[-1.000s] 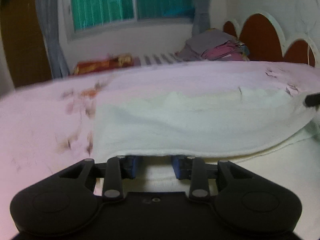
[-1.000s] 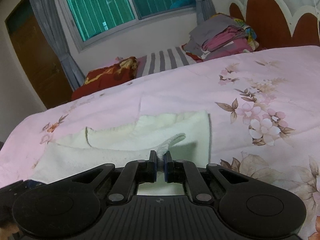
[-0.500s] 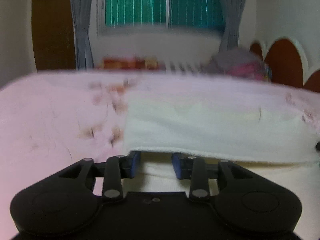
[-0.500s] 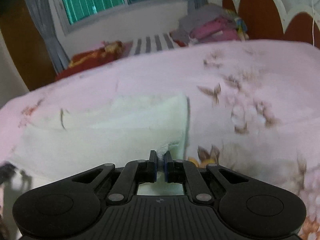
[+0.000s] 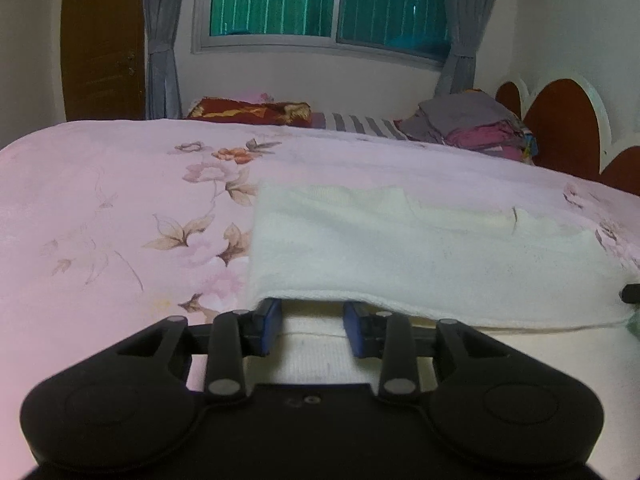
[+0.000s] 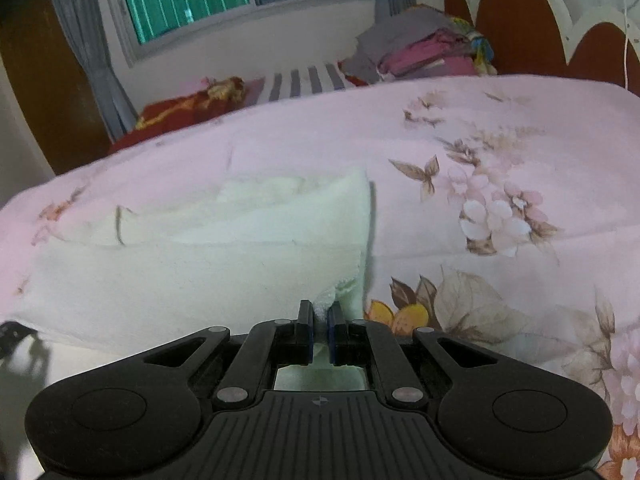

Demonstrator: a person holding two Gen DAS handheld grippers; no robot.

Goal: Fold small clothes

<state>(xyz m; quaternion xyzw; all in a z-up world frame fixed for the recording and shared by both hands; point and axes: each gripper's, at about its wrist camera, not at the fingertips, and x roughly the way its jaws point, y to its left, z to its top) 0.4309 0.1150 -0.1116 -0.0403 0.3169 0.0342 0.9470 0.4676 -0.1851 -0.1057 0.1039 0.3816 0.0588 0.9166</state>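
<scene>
A white towel-like cloth [image 5: 420,248] lies on the pink floral bed, its near part folded over on itself. My left gripper [image 5: 314,312] sits at the cloth's near left edge. Its blue pads [image 5: 272,320] stand apart, their tips tucked under the folded hem, and flat white cloth shows between them. My right gripper [image 6: 319,316] is shut on a bunched corner of the same cloth [image 6: 200,272] at its near right end, low over the bed. A black bit of each gripper shows at the edge of the other's view.
The bed sheet [image 6: 500,160] spreads to the right of the cloth and to its left [image 5: 100,220]. A pile of folded clothes [image 5: 472,124] lies at the back right by the red-brown headboard [image 5: 568,128]. A red pillow [image 5: 248,110] lies under the window.
The left wrist view has rolled level and the cloth's left edge now sits further right in it. The right gripper has sunk toward the bed with the cloth corner still pinched.
</scene>
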